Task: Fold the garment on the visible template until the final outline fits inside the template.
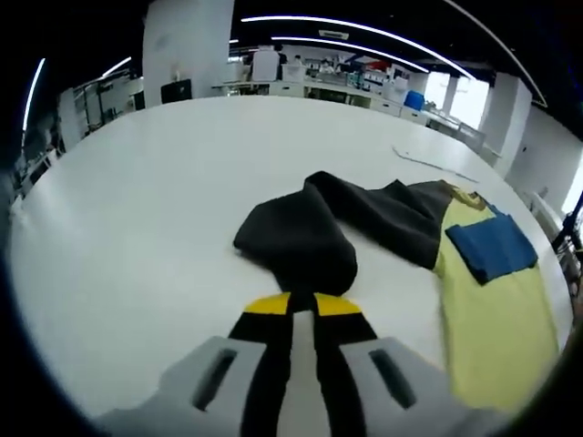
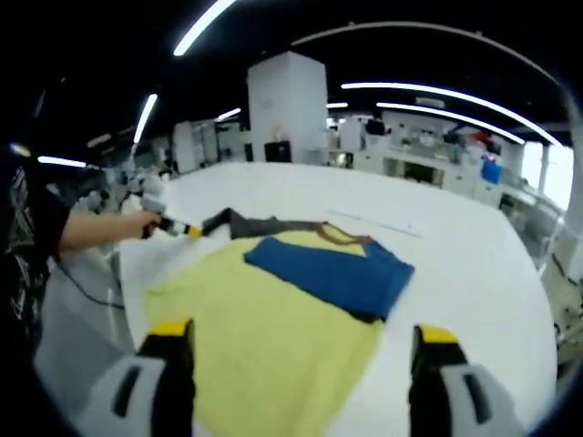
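Left gripper view: the left gripper [image 1: 303, 309] has its jaws clenched on a dark sleeve of the garment [image 1: 383, 218], lying on the white table [image 1: 137, 200] beside the yellow template [image 1: 496, 319].

Right gripper view: the right gripper [image 2: 301, 341] hangs with jaws released over the template, where a blue folded piece [image 2: 332, 273] rests.

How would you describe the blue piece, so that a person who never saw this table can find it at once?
Start from the large white table, then find the pale yellow garment spread on it. The blue piece lies on top of the yellow cloth, toward the end where the dark grey cloth begins. It is the only blue patch there, roughly rectangular and flat, while the grey cloth is bunched.
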The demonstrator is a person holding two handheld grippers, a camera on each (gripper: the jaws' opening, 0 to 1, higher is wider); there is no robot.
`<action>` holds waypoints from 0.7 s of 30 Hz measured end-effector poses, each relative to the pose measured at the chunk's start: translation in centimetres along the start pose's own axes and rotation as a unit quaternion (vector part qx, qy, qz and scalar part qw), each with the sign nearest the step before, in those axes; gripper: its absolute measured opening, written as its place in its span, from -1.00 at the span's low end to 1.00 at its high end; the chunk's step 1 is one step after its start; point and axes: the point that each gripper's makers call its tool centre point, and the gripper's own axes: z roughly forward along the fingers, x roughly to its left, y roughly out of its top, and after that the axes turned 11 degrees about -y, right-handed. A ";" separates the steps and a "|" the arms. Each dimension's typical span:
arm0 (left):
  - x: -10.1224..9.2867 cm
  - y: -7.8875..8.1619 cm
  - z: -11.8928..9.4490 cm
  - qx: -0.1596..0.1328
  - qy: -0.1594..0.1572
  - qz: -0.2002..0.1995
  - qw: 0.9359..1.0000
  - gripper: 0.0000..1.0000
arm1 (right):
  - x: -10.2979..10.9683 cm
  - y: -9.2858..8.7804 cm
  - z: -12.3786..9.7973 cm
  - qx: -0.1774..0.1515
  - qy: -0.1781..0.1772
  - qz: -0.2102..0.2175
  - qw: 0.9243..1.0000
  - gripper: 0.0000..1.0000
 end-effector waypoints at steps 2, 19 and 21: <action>0.0 -0.1 0.0 0.000 0.000 0.002 1.000 -0.97 | 0.1 -0.2 0.0 0.001 0.000 -0.001 1.000 0.98; 1.6 0.3 -3.1 -0.014 0.008 0.028 0.999 -1.00 | 0.5 0.2 -0.3 -0.001 0.001 -0.008 1.000 0.98; 3.0 0.4 -3.3 -0.014 0.012 0.031 0.999 -1.00 | 0.7 0.3 -0.3 -0.003 0.003 -0.009 1.000 0.98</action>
